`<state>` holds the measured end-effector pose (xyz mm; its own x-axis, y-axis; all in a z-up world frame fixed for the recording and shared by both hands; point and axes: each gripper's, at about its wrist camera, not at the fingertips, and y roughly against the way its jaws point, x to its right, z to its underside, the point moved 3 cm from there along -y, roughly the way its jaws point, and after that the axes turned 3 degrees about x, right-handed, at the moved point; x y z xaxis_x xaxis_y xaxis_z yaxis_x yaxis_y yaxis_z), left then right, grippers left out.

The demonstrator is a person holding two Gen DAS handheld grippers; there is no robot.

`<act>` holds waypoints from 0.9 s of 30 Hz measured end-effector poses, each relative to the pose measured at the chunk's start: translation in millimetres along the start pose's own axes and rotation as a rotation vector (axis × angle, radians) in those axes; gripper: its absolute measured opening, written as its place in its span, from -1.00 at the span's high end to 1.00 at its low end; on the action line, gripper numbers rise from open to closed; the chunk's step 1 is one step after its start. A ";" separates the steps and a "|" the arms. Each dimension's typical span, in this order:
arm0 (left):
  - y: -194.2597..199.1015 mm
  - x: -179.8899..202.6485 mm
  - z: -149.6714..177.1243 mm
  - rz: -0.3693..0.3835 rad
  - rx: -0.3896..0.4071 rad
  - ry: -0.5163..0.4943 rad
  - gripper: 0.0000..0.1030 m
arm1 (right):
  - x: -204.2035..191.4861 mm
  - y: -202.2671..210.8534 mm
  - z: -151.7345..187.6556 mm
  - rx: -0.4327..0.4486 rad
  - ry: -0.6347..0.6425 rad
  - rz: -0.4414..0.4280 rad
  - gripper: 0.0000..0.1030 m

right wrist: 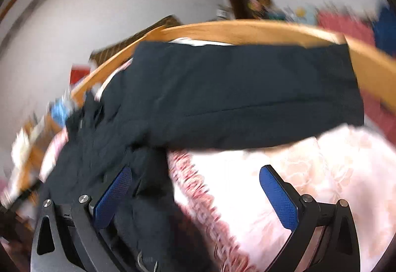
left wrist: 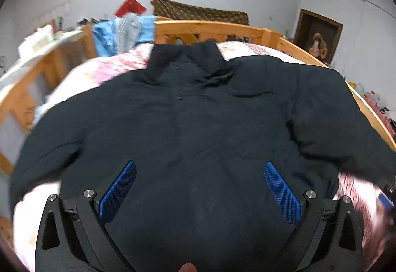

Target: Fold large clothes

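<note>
Left wrist view: the dark jacket (left wrist: 198,123) lies spread front-up across the pink bedspread (left wrist: 104,68), collar toward the top of the frame, filling the centre. The left gripper (left wrist: 200,173) hovers with its jaws wide apart over the hem. The wooden bed rail (left wrist: 210,26) curves along the top.

Right wrist view, blurred: the right gripper (right wrist: 195,177) is spread apart, left pad over the jacket's edge, right pad above bare bedspread at lower right.

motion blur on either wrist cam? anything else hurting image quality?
Left wrist view: mostly sharp on the black jacket, with smear only at the edges of the pink quilt; the fisheye bends the wooden bed frame. Right wrist view: heavy motion blur across the jacket sleeve and background; the right tongs stay sharp. No glare in either.
</note>
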<state>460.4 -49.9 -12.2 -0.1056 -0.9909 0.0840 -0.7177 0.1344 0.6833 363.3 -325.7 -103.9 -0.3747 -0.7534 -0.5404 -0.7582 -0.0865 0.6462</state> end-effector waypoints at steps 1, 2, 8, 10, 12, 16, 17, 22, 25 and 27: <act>-7.9 5.4 -4.4 0.006 -0.008 0.001 -0.97 | 9.9 -1.7 -3.7 0.001 -0.062 -0.003 -1.00; -23.0 14.0 -13.8 0.023 -0.015 0.007 -0.97 | 21.5 -4.1 -8.9 0.008 -0.133 -0.009 -1.00; -107.6 66.4 -56.2 0.051 -0.081 0.028 -0.97 | 39.1 -11.3 -39.3 0.119 -0.279 -0.014 -0.94; -127.5 74.8 -56.7 0.023 -0.088 0.023 -0.97 | 43.3 -10.3 -46.6 0.146 -0.316 -0.001 -0.65; -150.5 80.5 -56.0 -0.006 -0.103 0.021 -0.97 | 48.3 -9.3 -49.1 0.161 -0.352 0.020 -0.43; -191.6 88.0 -57.2 -0.016 -0.147 -0.002 -0.97 | 48.5 -6.8 -52.2 0.160 -0.334 0.084 0.12; -201.8 91.9 -57.1 -0.009 -0.159 -0.017 -0.97 | 46.7 -4.0 -54.5 0.164 -0.304 0.095 0.18; -233.9 99.7 -44.1 0.005 -0.229 -0.036 -0.97 | 26.8 10.7 -66.8 0.227 -0.153 0.115 0.70; -246.2 86.6 -39.9 0.030 -0.252 0.004 -0.98 | 4.7 26.3 -70.8 0.291 -0.030 0.112 0.77; -244.2 71.1 -40.8 0.033 -0.257 0.040 -0.98 | -13.4 38.9 -77.1 0.354 0.054 0.099 0.79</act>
<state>656.2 -153.7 -143.5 -0.0947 -0.9864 0.1347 -0.5157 0.1643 0.8408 380.0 -369.3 -30.1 -0.4337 -0.7808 -0.4497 -0.8610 0.2120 0.4623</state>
